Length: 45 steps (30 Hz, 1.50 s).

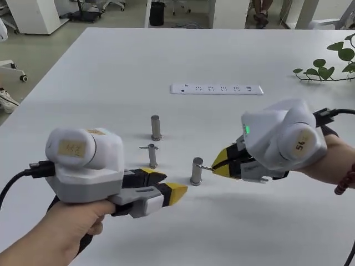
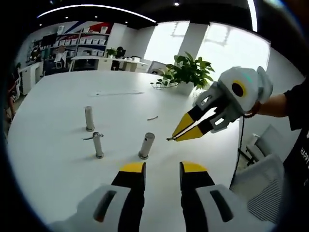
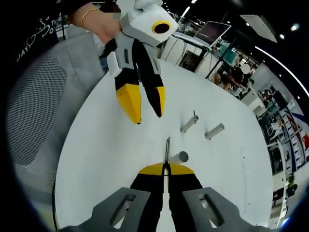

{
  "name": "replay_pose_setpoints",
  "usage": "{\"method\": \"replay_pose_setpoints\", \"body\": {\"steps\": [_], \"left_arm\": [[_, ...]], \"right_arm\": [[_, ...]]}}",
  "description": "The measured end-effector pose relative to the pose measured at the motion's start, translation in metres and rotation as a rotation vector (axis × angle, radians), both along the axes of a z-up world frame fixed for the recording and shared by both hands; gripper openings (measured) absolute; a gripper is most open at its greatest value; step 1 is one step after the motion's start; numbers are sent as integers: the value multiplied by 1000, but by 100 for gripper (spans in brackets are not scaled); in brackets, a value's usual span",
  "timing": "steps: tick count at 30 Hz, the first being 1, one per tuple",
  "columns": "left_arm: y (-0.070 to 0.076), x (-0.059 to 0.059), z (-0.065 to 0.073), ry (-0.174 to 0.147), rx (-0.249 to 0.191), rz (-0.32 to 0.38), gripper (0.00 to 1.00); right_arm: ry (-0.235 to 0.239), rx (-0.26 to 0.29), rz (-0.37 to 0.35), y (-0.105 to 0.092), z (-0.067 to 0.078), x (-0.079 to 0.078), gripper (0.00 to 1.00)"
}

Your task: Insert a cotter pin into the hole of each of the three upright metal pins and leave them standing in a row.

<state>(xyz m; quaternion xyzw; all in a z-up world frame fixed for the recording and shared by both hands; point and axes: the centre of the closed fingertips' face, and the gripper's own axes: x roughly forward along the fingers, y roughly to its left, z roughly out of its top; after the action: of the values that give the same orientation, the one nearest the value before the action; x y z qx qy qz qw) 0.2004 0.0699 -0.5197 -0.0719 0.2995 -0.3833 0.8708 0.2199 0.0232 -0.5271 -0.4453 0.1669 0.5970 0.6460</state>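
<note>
- Three short grey metal pins stand upright on the white table (image 1: 266, 221), all on the person's side of the long white power strip (image 1: 216, 88).
- Pin one (image 1: 156, 127): nearest the strip.
- Pin two (image 1: 152, 159): next out from the strip, with a thin wire cotter pin (image 1: 148, 147) crosswise through its top.
- Pin three (image 1: 196, 170): furthest from the strip.
- Right gripper (image 3: 166, 169), yellow-tipped: jaws pressed together on a second thin cotter pin (image 3: 167, 147). Its free tip is just beside the top of pin three; contact cannot be told.
- Left gripper (image 2: 162, 170), yellow-tipped: jaws spread apart, further from the strip than pin three.
</note>
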Motion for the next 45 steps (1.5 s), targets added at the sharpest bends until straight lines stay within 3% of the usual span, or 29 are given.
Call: {"method": "replay_pose_setpoints", "body": {"steps": [3,14,30,45], "left_arm": [[-6,-3,2,36,-43,3,23],[-12,-1,13,100,-168,44,14],[-16,-2,12,127,-188,50,6],[-16,-1,5,171,-209,67,1]], "right_arm": [[-10,5,25,7,3,-6,0],[-28,16,80,22,9,-19,0],[-40,22,96,30,10,-24,0],[-55,17,107,33,8,-26,0]]}}
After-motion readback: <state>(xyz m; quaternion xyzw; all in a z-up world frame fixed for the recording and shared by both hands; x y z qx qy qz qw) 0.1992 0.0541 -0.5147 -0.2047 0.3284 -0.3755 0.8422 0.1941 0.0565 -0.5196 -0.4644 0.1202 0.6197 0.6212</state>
